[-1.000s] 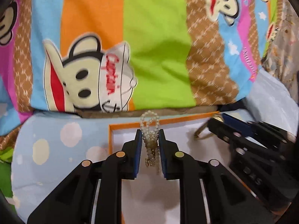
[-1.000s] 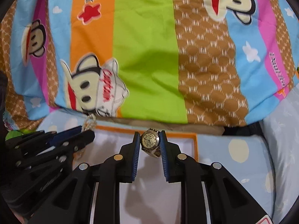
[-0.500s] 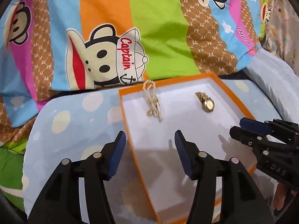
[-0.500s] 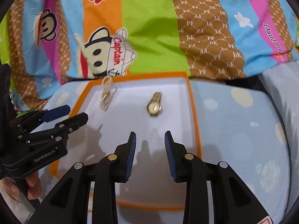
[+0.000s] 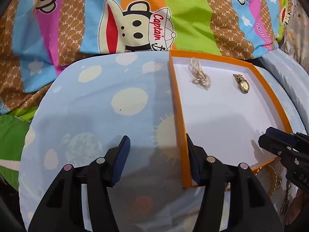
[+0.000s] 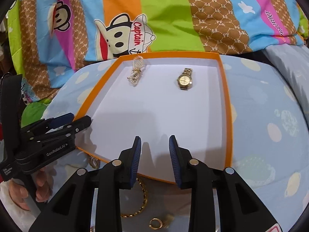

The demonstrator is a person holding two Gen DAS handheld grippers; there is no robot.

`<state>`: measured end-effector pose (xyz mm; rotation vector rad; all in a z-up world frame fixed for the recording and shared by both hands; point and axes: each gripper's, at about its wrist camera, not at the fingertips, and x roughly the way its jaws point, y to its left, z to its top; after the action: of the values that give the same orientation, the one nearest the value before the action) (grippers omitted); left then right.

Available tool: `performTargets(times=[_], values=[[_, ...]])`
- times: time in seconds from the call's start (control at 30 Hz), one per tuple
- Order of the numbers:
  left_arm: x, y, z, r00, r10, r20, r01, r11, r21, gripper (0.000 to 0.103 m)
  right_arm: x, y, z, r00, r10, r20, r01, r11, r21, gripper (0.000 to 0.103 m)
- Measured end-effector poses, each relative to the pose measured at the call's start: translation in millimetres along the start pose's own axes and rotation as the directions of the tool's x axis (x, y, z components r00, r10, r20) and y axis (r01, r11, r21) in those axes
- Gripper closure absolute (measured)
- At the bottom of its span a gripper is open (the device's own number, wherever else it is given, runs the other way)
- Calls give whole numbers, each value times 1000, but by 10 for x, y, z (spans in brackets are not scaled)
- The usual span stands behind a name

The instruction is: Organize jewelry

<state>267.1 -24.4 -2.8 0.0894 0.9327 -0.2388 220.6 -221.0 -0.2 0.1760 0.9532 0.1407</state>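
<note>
An orange-rimmed box (image 6: pixel 228 116) with a white floor lies on a light blue dotted cushion (image 5: pixel 108 104). A pearl bracelet (image 6: pixel 136 71) and a gold watch (image 6: pixel 184 79) lie at its far end; both also show in the left wrist view, the bracelet (image 5: pixel 199 73) and the watch (image 5: pixel 242 83). My left gripper (image 5: pixel 157 155) is open and empty over the box's left near edge. My right gripper (image 6: pixel 155 154) is open and empty above the box's near edge. A gold chain (image 6: pixel 142 199) and gold rings (image 6: pixel 155 223) lie loose below it.
A striped cartoon-monkey blanket (image 6: pixel 164 15) rises behind the cushion. More gold jewelry (image 5: pixel 274 179) lies in front of the box's near right corner. The left gripper shows at the left of the right wrist view (image 6: pixel 58 133), with the hand holding it.
Both grippers let go of the bracelet and the watch in the box, opened, and drew back towards the near edge. The left gripper also shifted left.
</note>
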Motion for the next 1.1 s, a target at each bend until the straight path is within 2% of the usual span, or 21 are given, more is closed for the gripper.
performTargets(times=[0.07, 0.2, 0.3, 0.43, 0.6, 0.7, 0.83, 0.9, 1.03, 1.1], values=[[-22, 6, 0, 1000, -1, -7, 1, 1000, -12, 49, -89, -3, -7, 1000, -10, 15, 10, 1000, 22, 74], [-258, 80, -47, 999, -36, 20, 37, 998, -47, 47, -543, -99, -124, 995, -11, 96, 4, 997, 72, 73], [-541, 134, -151, 997, -34, 66, 38, 998, -55, 42, -865, -208, -356, 991, -50, 120, 39, 995, 96, 73], [-842, 181, -440, 994, 1, 107, 3, 999, -36, 37, -1112, -318, -770, 988, -115, 103, 103, 988, 116, 73], [-995, 177, -818, 996, -25, 90, 30, 998, -57, 37, -1178, -362, -1150, 991, -107, 76, 93, 981, 170, 73], [-1043, 152, -977, 994, -72, 78, 79, 993, -93, 37, -1160, -301, -1265, 993, -96, 66, 83, 980, 183, 73], [-1055, 77, -1126, 993, -84, 77, 91, 991, -93, 37, -1098, -156, -1299, 994, -92, 64, 80, 982, 170, 70], [-1024, 62, -1178, 994, -95, 60, 100, 991, -94, 37, -1049, -81, -1307, 992, -110, 61, 99, 982, 161, 62], [-968, 72, -1268, 995, -92, 40, 96, 989, -110, 37, -941, -14, -1322, 988, -149, 45, 140, 977, 161, 60], [-1000, 77, -1270, 994, -85, 63, 92, 989, -114, 35, -894, 13, -1333, 984, -171, 42, 162, 974, 157, 60]])
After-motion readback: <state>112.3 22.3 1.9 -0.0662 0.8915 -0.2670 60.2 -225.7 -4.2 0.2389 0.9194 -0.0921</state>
